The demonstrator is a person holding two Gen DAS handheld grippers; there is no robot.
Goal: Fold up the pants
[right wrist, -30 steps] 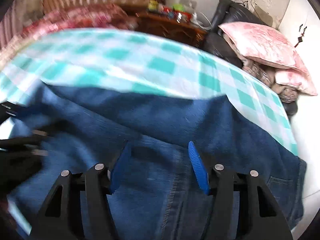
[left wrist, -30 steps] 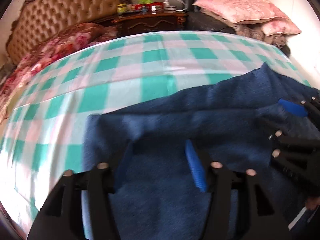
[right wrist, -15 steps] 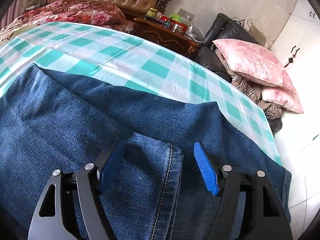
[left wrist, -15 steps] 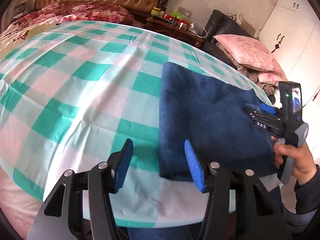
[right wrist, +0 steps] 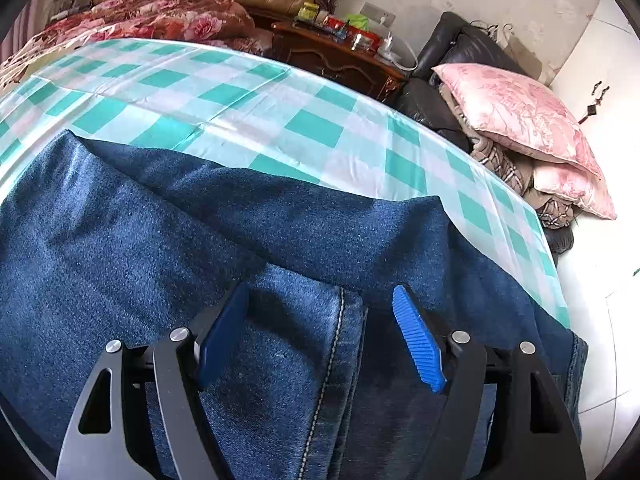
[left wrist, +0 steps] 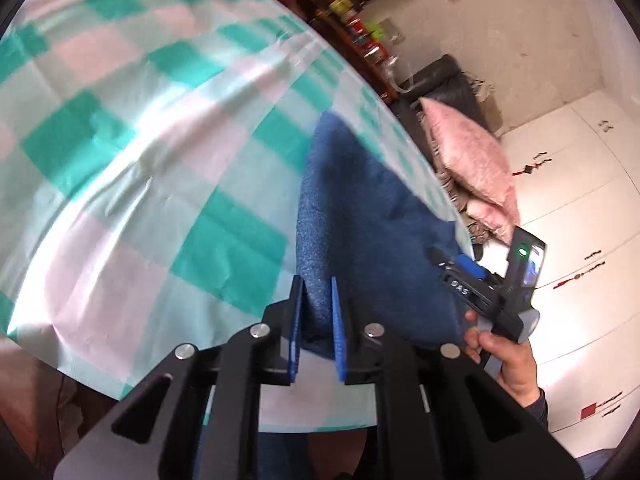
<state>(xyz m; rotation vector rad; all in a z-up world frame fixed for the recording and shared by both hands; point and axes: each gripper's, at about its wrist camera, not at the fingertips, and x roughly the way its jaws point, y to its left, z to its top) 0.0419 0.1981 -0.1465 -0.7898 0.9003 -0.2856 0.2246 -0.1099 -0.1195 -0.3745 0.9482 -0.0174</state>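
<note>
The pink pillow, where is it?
In the right wrist view, the pink pillow sits upper right, on folded blankets beside the dark chair.

Black left gripper [left wrist: 316, 328] and right gripper [right wrist: 320, 336], ribbed blue pads, silver screws; dark sleeve [left wrist: 538, 404].

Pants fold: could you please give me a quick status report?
Left hand-held gripper just closed on pants edge. Right hand-held gripper open, over the denim. Nothing in the way.
</note>
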